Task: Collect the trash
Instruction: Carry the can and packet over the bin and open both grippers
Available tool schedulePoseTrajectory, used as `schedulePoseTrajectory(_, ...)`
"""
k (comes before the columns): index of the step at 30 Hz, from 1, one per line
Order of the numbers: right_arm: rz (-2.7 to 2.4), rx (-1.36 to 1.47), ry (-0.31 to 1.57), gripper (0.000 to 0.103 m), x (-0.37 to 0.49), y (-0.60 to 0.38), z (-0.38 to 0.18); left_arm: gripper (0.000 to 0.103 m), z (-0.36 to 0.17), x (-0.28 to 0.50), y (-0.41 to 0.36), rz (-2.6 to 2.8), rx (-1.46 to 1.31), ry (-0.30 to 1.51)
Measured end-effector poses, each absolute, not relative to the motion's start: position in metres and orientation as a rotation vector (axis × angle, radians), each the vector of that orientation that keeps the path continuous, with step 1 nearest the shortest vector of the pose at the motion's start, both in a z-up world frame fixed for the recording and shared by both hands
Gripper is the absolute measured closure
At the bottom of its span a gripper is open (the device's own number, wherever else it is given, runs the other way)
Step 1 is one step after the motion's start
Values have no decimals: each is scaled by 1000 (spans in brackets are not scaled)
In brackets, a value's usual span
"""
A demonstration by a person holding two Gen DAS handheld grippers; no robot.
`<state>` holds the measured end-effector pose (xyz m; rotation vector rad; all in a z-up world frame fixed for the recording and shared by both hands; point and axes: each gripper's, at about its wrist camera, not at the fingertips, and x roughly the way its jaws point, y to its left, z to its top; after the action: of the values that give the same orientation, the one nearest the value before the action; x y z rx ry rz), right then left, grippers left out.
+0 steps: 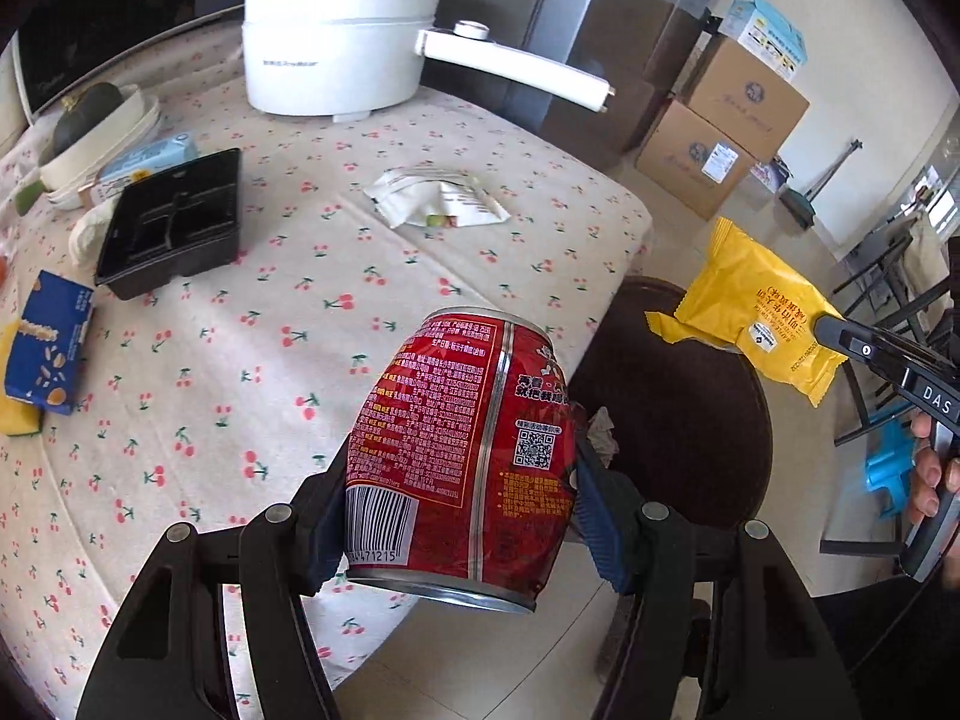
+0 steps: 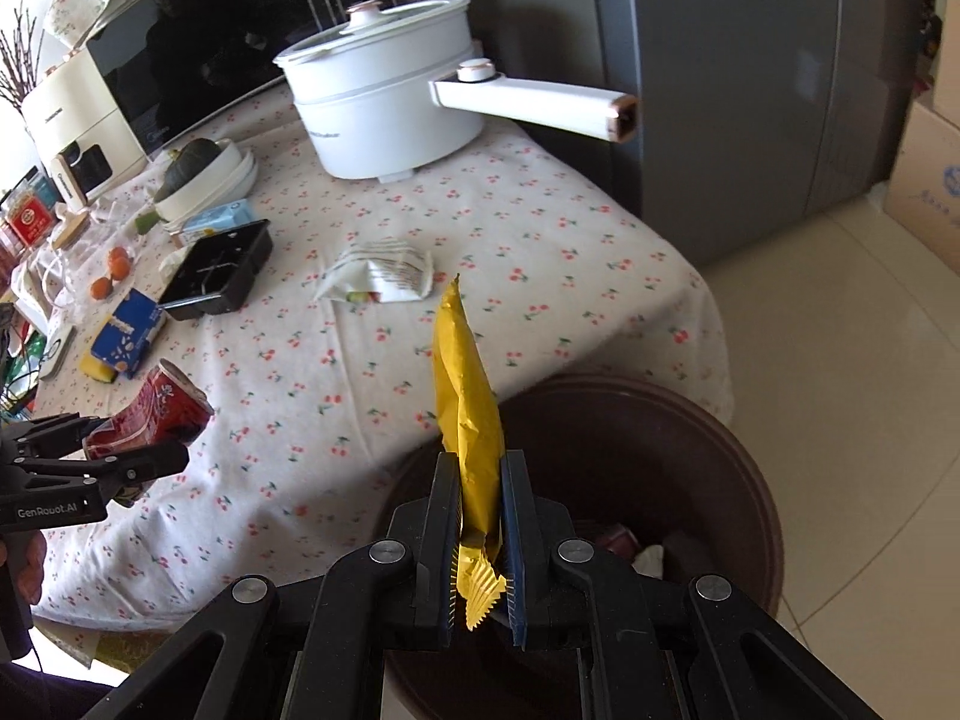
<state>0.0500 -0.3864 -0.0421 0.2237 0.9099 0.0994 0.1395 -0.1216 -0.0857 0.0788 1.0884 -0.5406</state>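
Note:
My left gripper (image 1: 462,480) is shut on a dented red drink can (image 1: 468,450) and holds it above the table's front edge, next to the dark brown trash bin (image 1: 672,396). The can also shows in the right wrist view (image 2: 156,414). My right gripper (image 2: 480,480) is shut on a yellow snack wrapper (image 2: 471,414) and holds it edge-up over the bin's rim (image 2: 768,516). In the left wrist view the wrapper (image 1: 756,312) hangs over the bin's far side. A crumpled white wrapper (image 1: 438,198) lies on the table (image 1: 270,312), and shows in the right wrist view (image 2: 384,273).
A white electric pot (image 1: 342,42) with a long handle stands at the back. A black plastic tray (image 1: 174,222), a blue snack box (image 1: 51,342) and a bowl with a dark squash (image 1: 90,120) sit at the left. Cardboard boxes (image 1: 720,126) stand on the floor. The bin holds some trash (image 2: 630,543).

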Motion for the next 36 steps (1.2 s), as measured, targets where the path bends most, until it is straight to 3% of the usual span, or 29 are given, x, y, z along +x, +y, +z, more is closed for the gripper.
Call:
schedulePoseTrajectory(27,-38,277,987,92,-1,-475,-87,35,-143,112,-254,-767,220,1149)
schedulePoseTrajectory(29,-39,274,993,92,-1,-476,-88,34,-144,116,-255,-752,231,1153)
schedulePoseTrajectory(33,-40,268,1003,92,0,-475,-92,16,-138,119,-249,-703,236,1132)
schedulePoseTrajectory(36,-38,262,1008,92,0,-473,-93,15,-134,122,-242,-670,234,1121)
